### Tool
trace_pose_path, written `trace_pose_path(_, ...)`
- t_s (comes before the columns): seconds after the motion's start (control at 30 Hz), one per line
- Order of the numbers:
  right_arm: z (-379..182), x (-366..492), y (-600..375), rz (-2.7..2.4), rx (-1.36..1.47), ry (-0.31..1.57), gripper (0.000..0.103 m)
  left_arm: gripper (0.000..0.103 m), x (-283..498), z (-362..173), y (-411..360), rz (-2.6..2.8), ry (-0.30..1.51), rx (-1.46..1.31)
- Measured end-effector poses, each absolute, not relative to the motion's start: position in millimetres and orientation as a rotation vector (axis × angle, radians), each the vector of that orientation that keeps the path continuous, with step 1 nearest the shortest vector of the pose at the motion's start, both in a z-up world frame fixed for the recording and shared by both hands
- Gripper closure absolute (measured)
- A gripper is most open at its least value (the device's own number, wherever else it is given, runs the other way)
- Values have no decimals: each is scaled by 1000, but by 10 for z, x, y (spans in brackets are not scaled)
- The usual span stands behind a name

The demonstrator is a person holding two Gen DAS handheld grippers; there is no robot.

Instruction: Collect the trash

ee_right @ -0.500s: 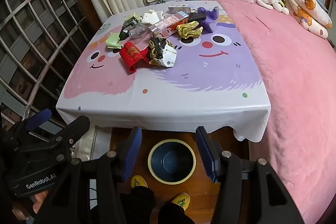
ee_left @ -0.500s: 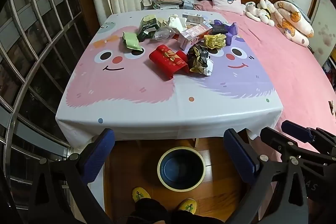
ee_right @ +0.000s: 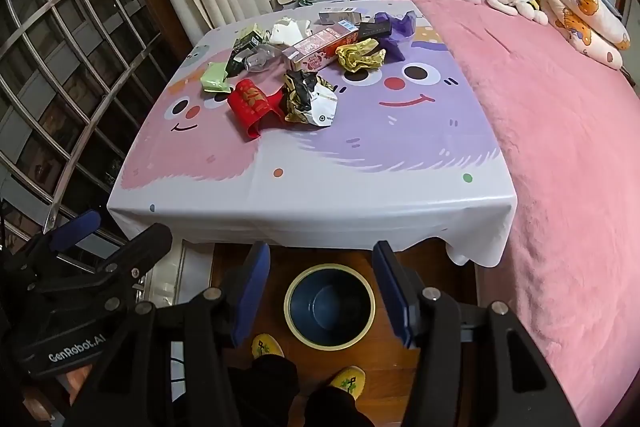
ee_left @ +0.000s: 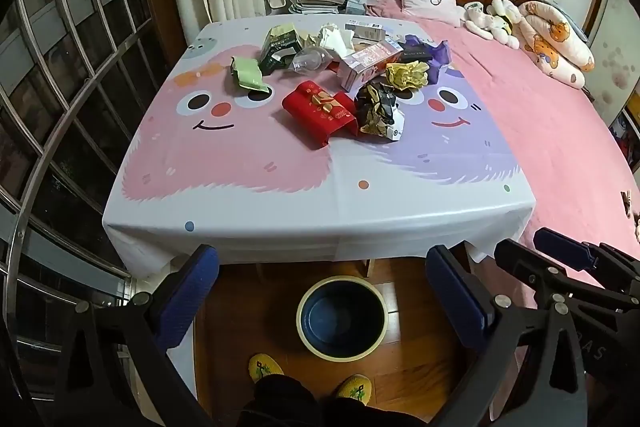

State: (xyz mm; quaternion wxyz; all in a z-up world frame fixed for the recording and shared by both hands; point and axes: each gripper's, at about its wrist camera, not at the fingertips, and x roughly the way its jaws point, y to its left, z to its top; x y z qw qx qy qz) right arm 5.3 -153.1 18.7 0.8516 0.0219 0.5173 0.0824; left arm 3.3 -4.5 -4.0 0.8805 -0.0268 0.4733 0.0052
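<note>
Trash lies piled on the far half of the table (ee_left: 280,211): a red packet (ee_left: 318,111), a crumpled black-and-gold wrapper (ee_left: 378,111), a pink carton (ee_left: 368,63), gold foil (ee_left: 408,75), a green packet (ee_left: 248,73) and more. A dark blue bin with a yellow rim (ee_left: 342,317) stands on the floor below the table's near edge; it also shows in the right wrist view (ee_right: 330,305). My left gripper (ee_left: 322,287) is open and empty above the bin. My right gripper (ee_right: 322,287) is open and empty, also above the bin.
A bed with a pink blanket (ee_right: 560,147), a pillow and plush toys lies right of the table. A barred window (ee_left: 60,107) is on the left. Curtains and stacked books (ee_left: 316,1) are behind the table. The person's yellow slippers (ee_right: 350,381) stand by the bin.
Both views have hardly shifted. Both grippers stay open and the trash has not moved.
</note>
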Motion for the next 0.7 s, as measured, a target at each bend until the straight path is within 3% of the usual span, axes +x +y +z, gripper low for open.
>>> trace_pose_path(0.7, 182, -19, -1506, 173, 57, 1080, 49, 1, -72, -136, 27, 21, 1012, -71)
